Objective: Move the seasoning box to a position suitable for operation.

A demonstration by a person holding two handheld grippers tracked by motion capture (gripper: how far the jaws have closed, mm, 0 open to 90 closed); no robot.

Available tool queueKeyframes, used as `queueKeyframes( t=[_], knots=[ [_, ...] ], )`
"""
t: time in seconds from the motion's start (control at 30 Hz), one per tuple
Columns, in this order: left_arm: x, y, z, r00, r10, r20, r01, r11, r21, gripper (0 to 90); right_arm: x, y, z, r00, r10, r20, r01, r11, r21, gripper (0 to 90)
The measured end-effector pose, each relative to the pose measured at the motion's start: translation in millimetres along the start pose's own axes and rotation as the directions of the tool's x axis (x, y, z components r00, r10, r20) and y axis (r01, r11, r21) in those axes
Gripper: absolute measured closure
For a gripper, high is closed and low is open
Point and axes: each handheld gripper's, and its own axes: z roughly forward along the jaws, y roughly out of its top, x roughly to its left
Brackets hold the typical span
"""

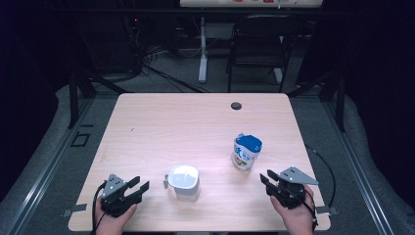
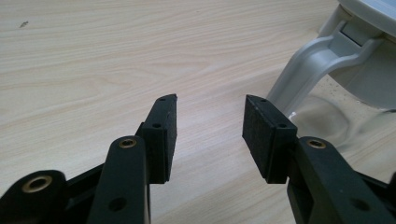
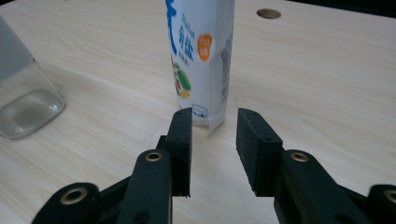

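1. We see a pale wooden table with rounded corners; a small dark round hole sits near its far edge.
2. A clear glass pitcher with a grey plastic lid and handle stands near the front edge, between our two tools.
3. A blue-and-white milk carton stands upright to the right of the pitcher, well apart from it.
4. Our left gripper rests at the front left, jaws wide apart and empty, just beside the pitcher's handle.
5. Our right gripper points at the carton from near it, jaws parted, nothing between them.
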Motion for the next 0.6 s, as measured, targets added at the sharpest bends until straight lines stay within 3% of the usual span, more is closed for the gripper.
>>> queueKeyframes(
  t=[0.27, 0.47, 0.6],
  knots=[
    [-0.2, -0.2, 0.2, 1.0, 0.004, 0.0, -0.004, 1.0, 0.002, 55.3, 2.2, 37.4, 3.1, 0.9996, -0.008, -0.026, 0.007, 0.999, -0.041, 62.5],
    [-0.5, -0.7, 0.9, 1.0, 0.005, 0.001, -0.005, 0.9999, 0.015, 55.3, -1.6, 50.3, 9.7, 0.9995, 0.015, -0.028, -0.016, 0.999, -0.052, 61.5],
    [-0.5, -1.3, 2.3, 1.0, 0.007, 0.002, -0.007, 0.9997, 0.021, 55.4, -1.3, 55.1, 13.8, 0.9995, 0.004, -0.03, -0.006, 0.998, -0.056, 61.2]
  ],
)
